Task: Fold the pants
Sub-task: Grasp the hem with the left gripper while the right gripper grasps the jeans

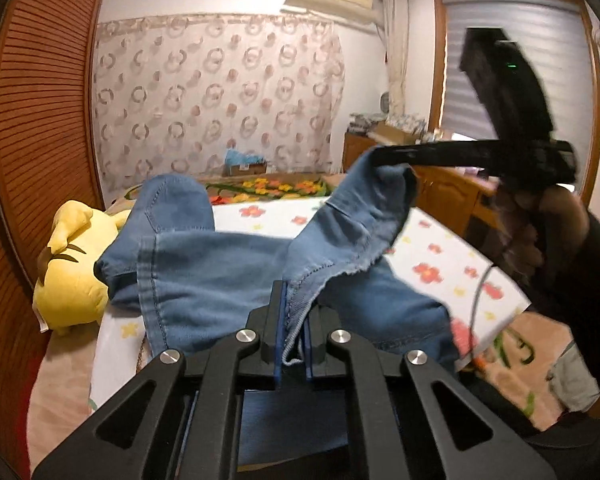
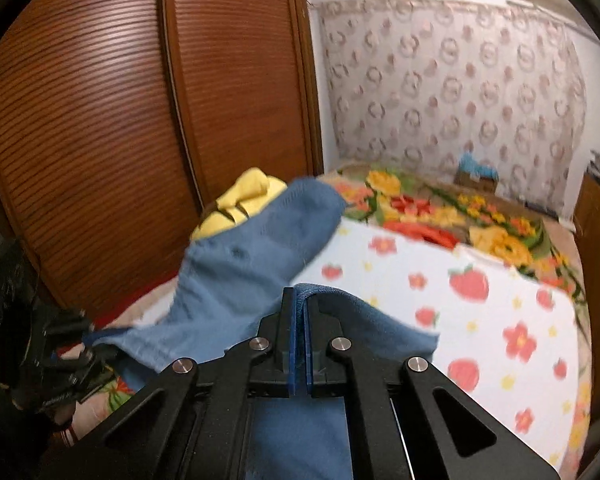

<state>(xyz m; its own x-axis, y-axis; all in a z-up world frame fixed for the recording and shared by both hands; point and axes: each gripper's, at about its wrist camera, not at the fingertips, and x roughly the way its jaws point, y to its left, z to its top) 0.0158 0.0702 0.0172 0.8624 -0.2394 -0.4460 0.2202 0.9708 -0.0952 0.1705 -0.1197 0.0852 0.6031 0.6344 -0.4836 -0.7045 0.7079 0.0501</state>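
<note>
A: Any containers?
B: One cardboard box [image 1: 246, 168] at the far end of the bed [image 1: 440, 256], something blue in it, too blurred to name.
A: Counts?
B: One pair of blue jeans [image 1: 220, 276], one yellow plush toy [image 1: 70, 280], two claws.
A: The jeans?
B: Off the bed between both claws. The left claw [image 1: 294, 344] is clamped on a frayed hem; the right claw [image 2: 299, 344], to its right, is pinched on a raised fold.

Left claw [image 1: 294, 334] and right claw [image 2: 299, 334] both clamped tight, pointing slightly downward.
</note>
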